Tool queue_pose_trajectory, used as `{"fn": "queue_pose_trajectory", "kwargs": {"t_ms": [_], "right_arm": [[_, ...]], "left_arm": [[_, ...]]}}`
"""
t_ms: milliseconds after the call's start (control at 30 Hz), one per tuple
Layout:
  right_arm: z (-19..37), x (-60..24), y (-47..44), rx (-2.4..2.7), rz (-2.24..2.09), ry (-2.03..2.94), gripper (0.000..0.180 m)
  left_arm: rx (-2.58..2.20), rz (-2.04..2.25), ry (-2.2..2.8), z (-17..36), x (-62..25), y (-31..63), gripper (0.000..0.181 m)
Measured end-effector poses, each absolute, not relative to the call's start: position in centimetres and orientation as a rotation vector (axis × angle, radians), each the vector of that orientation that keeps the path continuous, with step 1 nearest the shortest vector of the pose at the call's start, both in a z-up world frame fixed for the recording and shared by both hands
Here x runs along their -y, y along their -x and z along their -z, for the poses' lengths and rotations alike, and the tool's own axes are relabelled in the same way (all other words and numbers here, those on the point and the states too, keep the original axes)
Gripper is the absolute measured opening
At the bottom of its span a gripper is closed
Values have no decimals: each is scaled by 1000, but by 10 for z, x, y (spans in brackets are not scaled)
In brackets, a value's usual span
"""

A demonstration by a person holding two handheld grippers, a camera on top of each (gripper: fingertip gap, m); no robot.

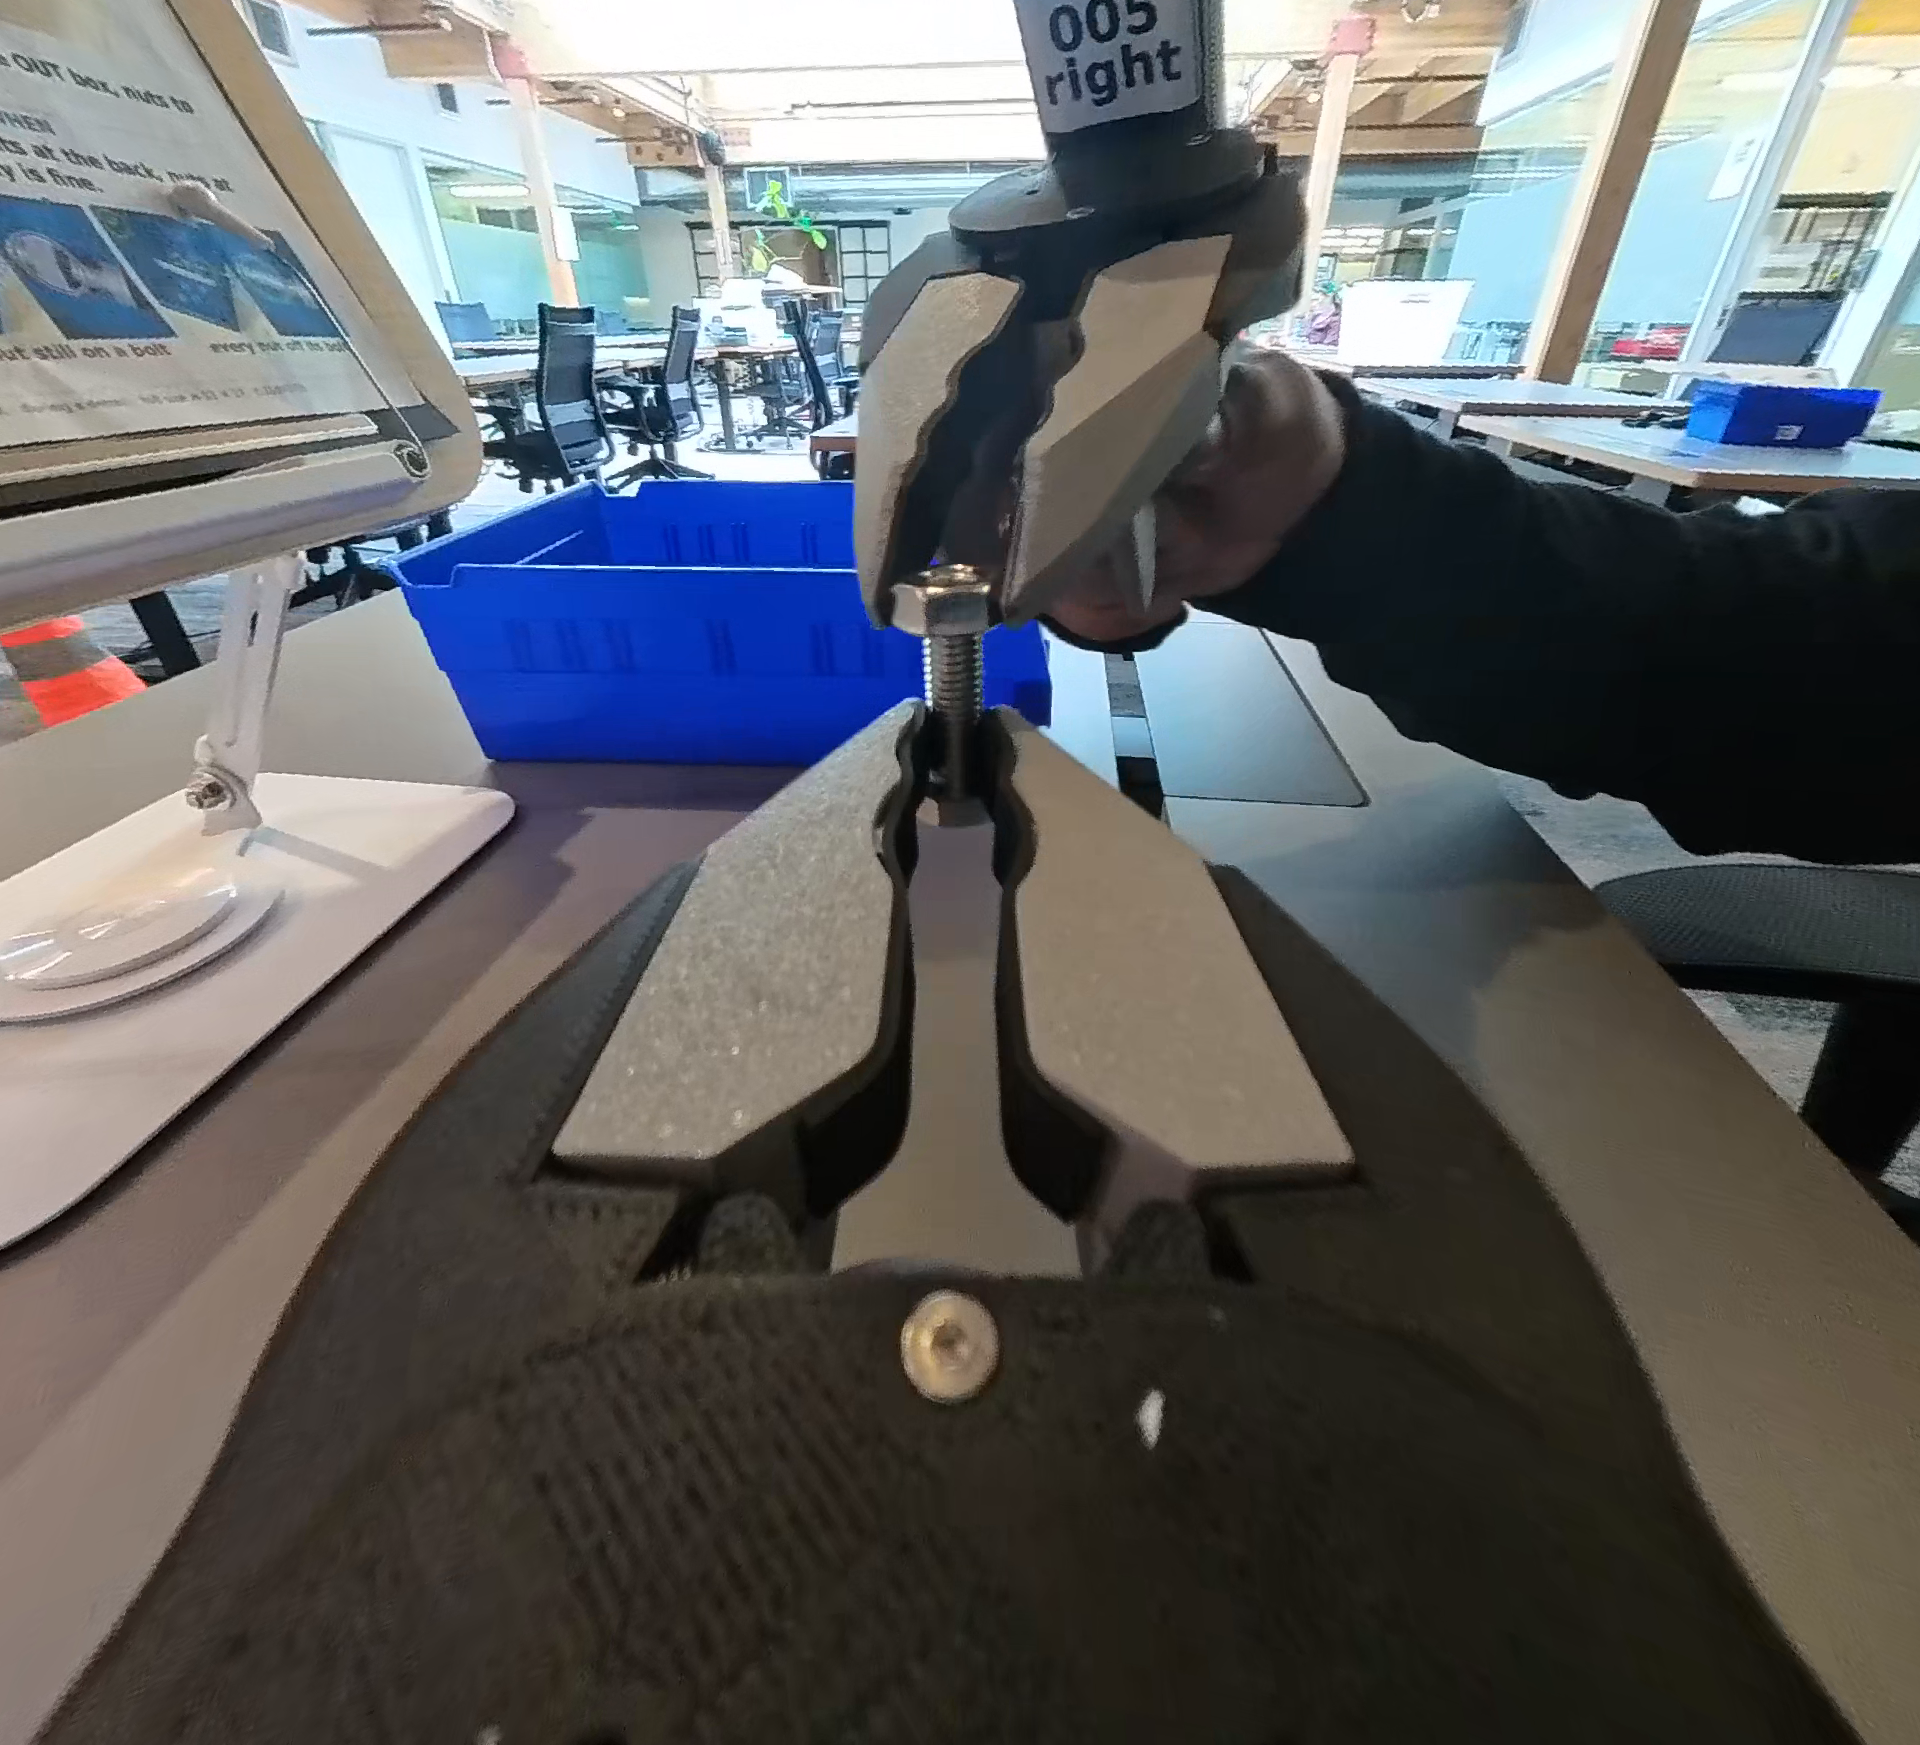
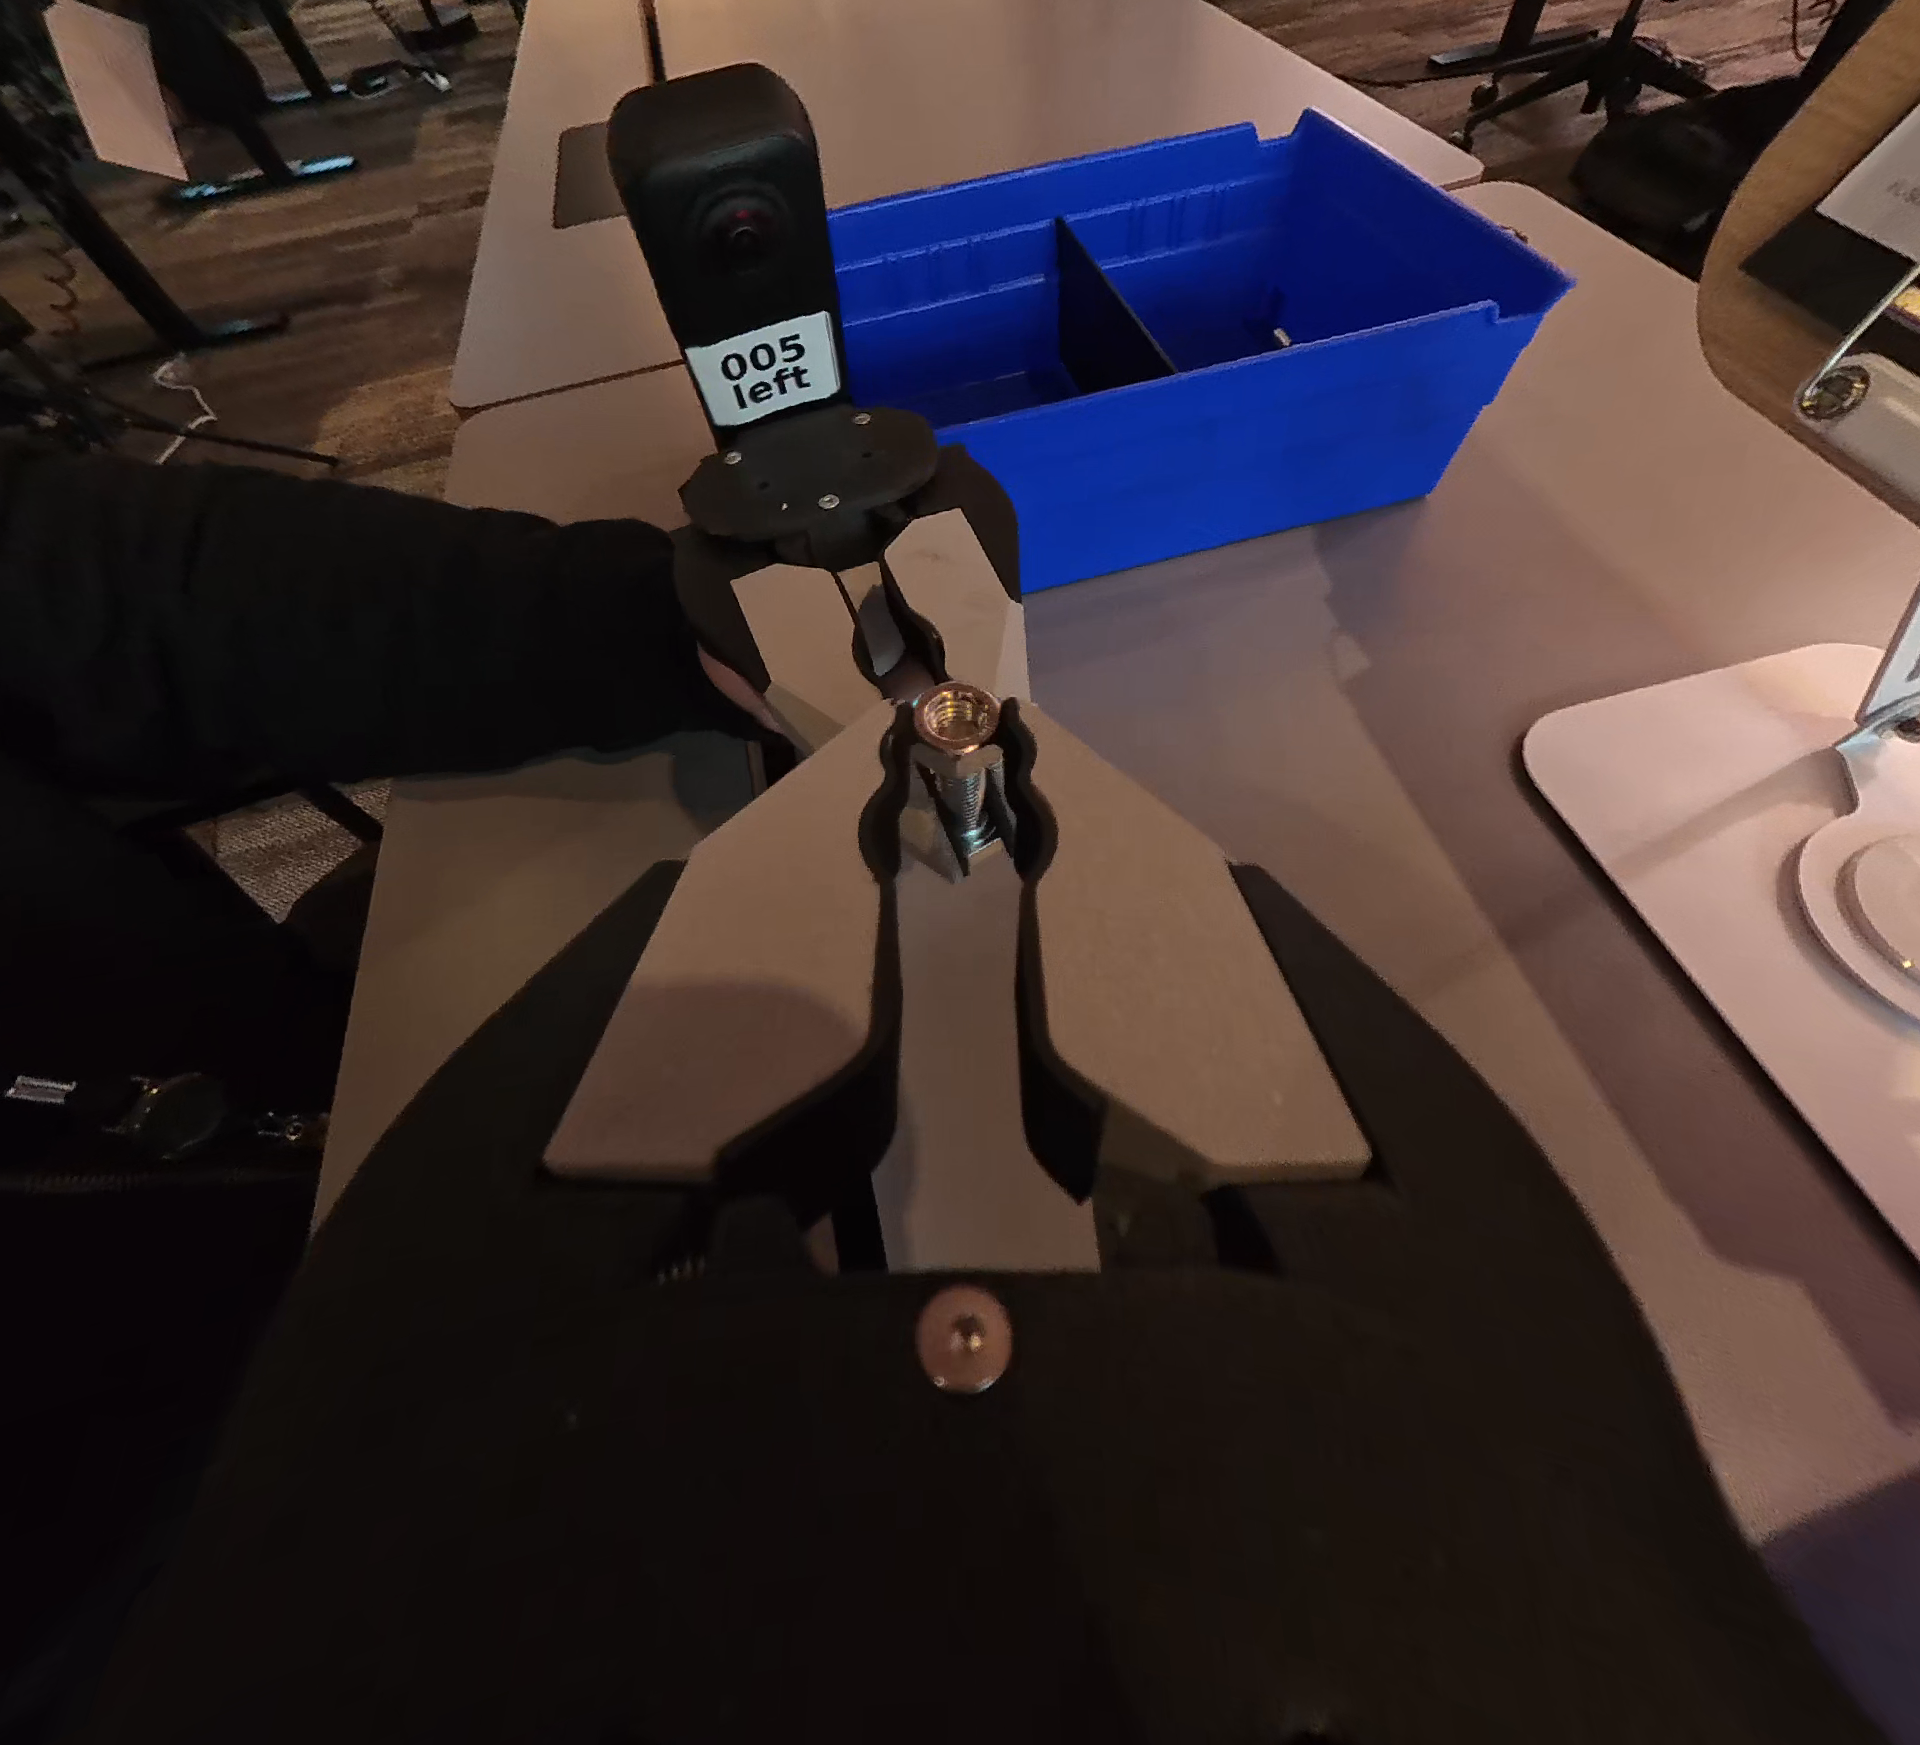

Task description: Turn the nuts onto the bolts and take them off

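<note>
A silver bolt (image 1: 949, 672) stands upright above the table, threads showing. My left gripper (image 1: 956, 765) is shut on its lower end, around the head (image 1: 954, 807). My right gripper (image 1: 940, 599) comes down from above and is shut on a hex nut (image 1: 938, 604) at the top of the bolt. In the right wrist view my right gripper (image 2: 956, 739) holds the nut (image 2: 954, 721), whose threaded hole faces the camera, with the bolt (image 2: 966, 817) below it. My left gripper (image 2: 894, 646) shows just beyond, its tips mostly hidden.
A blue bin (image 1: 727, 656) with a dark divider stands on the table behind the grippers; it also shows in the right wrist view (image 2: 1247, 469). A white stand (image 1: 239, 864) holding an instruction sheet is beside it (image 2: 1714, 864). A dark-sleeved arm (image 1: 1558, 615) holds the right gripper. Less than 4 cm separates the two grippers' tips.
</note>
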State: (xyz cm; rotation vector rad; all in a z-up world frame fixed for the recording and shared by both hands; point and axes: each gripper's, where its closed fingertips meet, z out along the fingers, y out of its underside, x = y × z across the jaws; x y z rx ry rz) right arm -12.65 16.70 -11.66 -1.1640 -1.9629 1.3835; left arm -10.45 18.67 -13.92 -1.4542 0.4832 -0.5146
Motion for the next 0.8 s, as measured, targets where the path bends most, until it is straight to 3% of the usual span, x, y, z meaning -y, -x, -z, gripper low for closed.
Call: {"fn": "queue_pose_trajectory", "kwargs": {"t_ms": [800], "right_arm": [[115,-179,143,1683,-1204,1384,15]], "left_arm": [[-382,320,1482,140,-199,123,7]]}}
